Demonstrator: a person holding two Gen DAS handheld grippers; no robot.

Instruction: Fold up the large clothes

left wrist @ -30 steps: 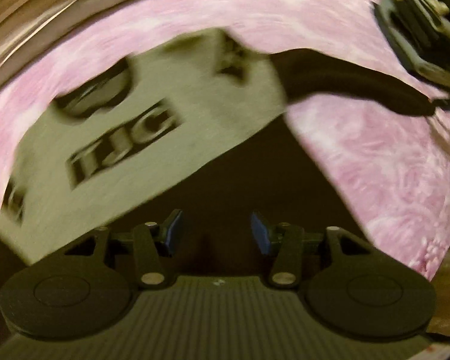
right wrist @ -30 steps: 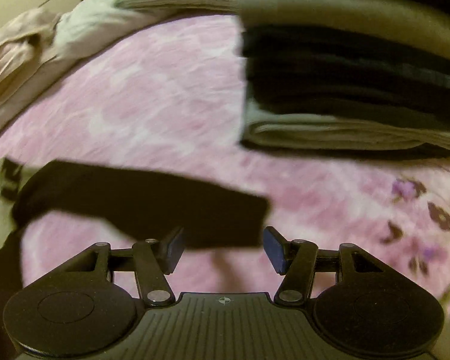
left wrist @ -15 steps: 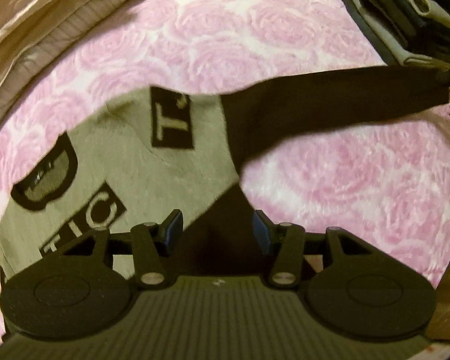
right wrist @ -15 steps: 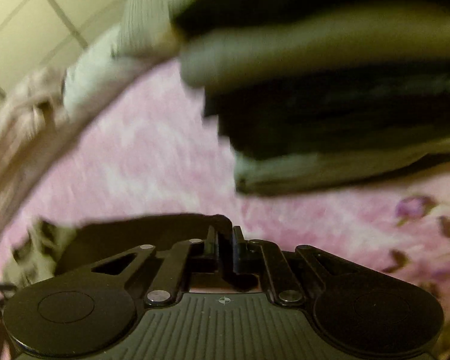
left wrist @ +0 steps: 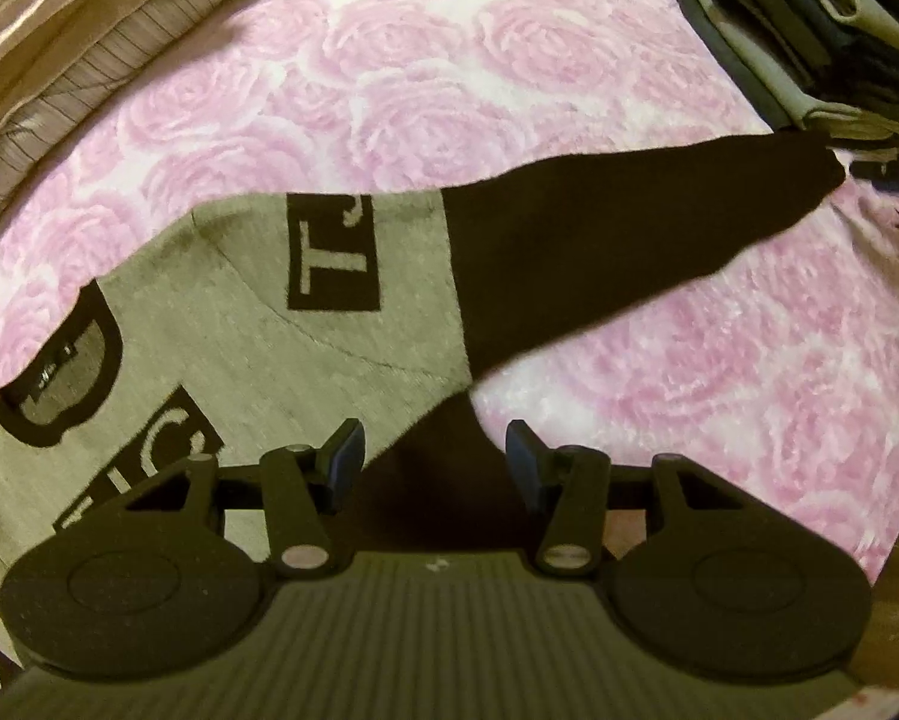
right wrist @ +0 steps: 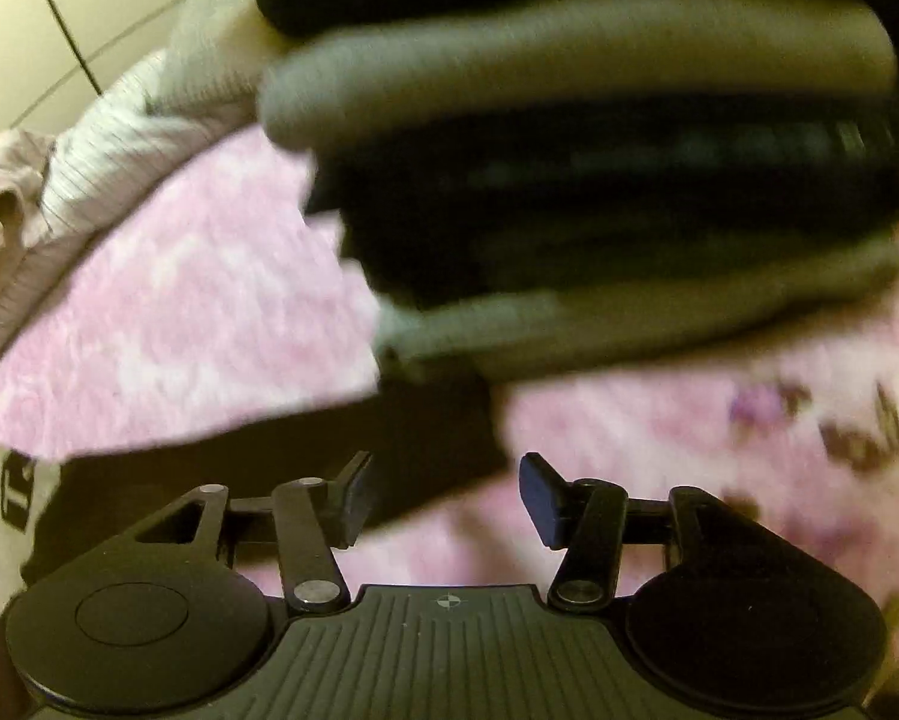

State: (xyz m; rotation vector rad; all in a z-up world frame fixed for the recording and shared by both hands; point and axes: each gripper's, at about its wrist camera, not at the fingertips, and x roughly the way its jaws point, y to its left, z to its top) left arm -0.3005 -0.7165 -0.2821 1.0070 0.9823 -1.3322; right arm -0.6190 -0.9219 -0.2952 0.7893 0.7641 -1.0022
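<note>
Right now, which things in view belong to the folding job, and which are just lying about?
In the job:
- grey sweater with black sleeve, spread flat
- left gripper, fingers apart
- right gripper, fingers apart

Lying about:
- stack of folded clothes
- pink rose blanket underneath
- striped bedding at the edge

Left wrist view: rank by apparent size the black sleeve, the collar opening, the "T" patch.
1. black sleeve
2. collar opening and "T" patch: look about alike, not ranked; fisheye edge distortion makes it unsure.
</note>
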